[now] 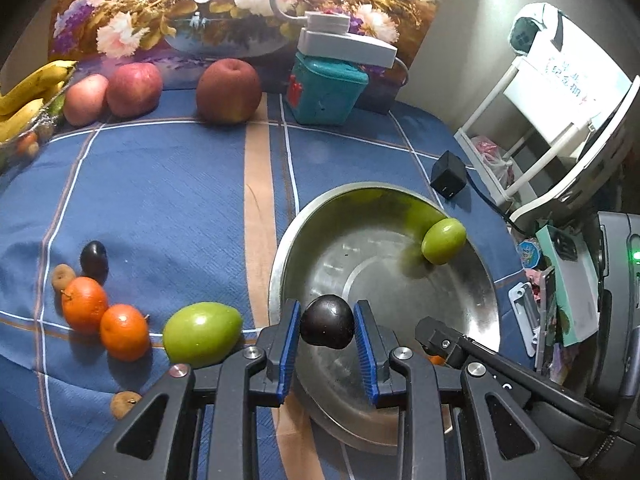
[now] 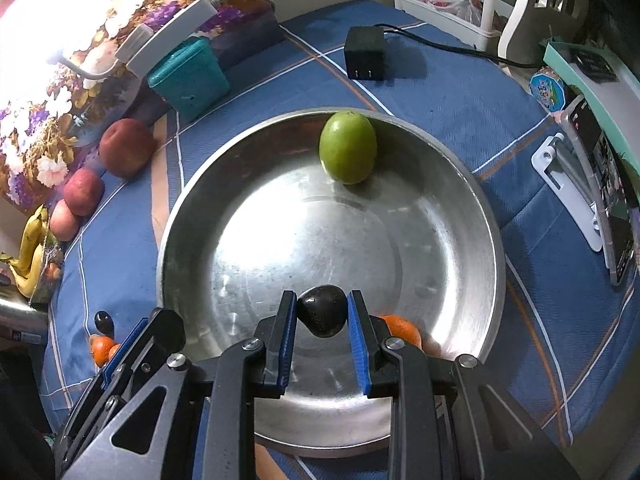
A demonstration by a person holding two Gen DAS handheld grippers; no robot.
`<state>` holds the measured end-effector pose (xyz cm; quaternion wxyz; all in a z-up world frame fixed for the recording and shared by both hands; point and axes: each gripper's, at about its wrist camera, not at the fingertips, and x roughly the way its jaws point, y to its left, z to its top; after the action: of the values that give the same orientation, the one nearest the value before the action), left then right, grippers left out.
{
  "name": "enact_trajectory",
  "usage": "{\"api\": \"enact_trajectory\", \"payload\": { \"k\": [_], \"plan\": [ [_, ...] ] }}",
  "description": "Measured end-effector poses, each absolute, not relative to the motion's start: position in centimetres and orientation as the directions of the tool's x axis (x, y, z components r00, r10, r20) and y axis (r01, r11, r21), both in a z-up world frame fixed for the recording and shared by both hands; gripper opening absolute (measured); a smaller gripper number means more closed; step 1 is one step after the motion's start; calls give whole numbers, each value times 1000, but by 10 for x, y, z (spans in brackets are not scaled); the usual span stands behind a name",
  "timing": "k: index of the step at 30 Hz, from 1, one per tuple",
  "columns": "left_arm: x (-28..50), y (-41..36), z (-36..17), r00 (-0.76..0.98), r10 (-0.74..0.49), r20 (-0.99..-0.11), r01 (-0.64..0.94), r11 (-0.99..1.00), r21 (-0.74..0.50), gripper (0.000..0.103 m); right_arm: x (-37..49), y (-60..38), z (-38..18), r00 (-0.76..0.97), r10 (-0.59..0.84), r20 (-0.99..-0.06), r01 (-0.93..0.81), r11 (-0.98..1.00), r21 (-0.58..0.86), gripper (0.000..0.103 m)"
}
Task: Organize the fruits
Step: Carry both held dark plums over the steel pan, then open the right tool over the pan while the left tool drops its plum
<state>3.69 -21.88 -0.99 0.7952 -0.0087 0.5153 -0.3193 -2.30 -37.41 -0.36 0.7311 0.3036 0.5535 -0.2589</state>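
My left gripper (image 1: 328, 314) is shut on a dark plum (image 1: 327, 322), held over the near left rim of the steel bowl (image 1: 280, 264). My right gripper (image 2: 322, 302) is shut on another dark plum (image 2: 322, 312) above the bowl's near side (image 2: 192, 216). A green fruit (image 2: 348, 147) leans on the bowl's far wall, and an orange (image 2: 402, 329) lies in it behind my right finger. On the blue cloth to the left lie a green fruit (image 1: 202, 334), two oranges (image 1: 85, 304) (image 1: 125, 332), a dark plum (image 1: 94, 258) and small brown fruits (image 1: 63, 276).
Three red apples (image 1: 134, 89) and bananas (image 1: 32, 88) line the far left by a flower picture. A teal box (image 1: 326, 92) stands at the back, a black adapter (image 1: 449, 175) with its cable lies beyond the bowl, and a white rack (image 1: 520, 152) and clutter sit off the right edge.
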Motion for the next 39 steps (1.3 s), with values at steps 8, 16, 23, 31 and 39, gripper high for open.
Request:
{"api": "enact_trajectory", "payload": {
  "k": [8, 16, 23, 31, 39],
  "plan": [
    [38, -222, -17, 256, -502, -826, 497, 801, -333, 31, -23, -374, -7, 242, -37, -970, 718, 679, 153, 27],
    [39, -222, -21, 252, -497, -830, 496, 803, -330, 31, -20, -374, -11, 229, -40, -973, 722, 678, 142, 27],
    [40, -221, -20, 248, -502, -829, 493, 802, -338, 35, -21, -375, -9, 225, -51, -973, 726, 675, 133, 31],
    [39, -217, -16, 251, -502, -828, 489, 804, -339, 37, -22, -375, -2, 235, -56, -970, 715, 686, 134, 32],
    [39, -210, -11, 269, -436, -859, 474, 836, -276, 41, -21, -371, 3, 230, -72, -970, 703, 702, 115, 32]
  ]
}}
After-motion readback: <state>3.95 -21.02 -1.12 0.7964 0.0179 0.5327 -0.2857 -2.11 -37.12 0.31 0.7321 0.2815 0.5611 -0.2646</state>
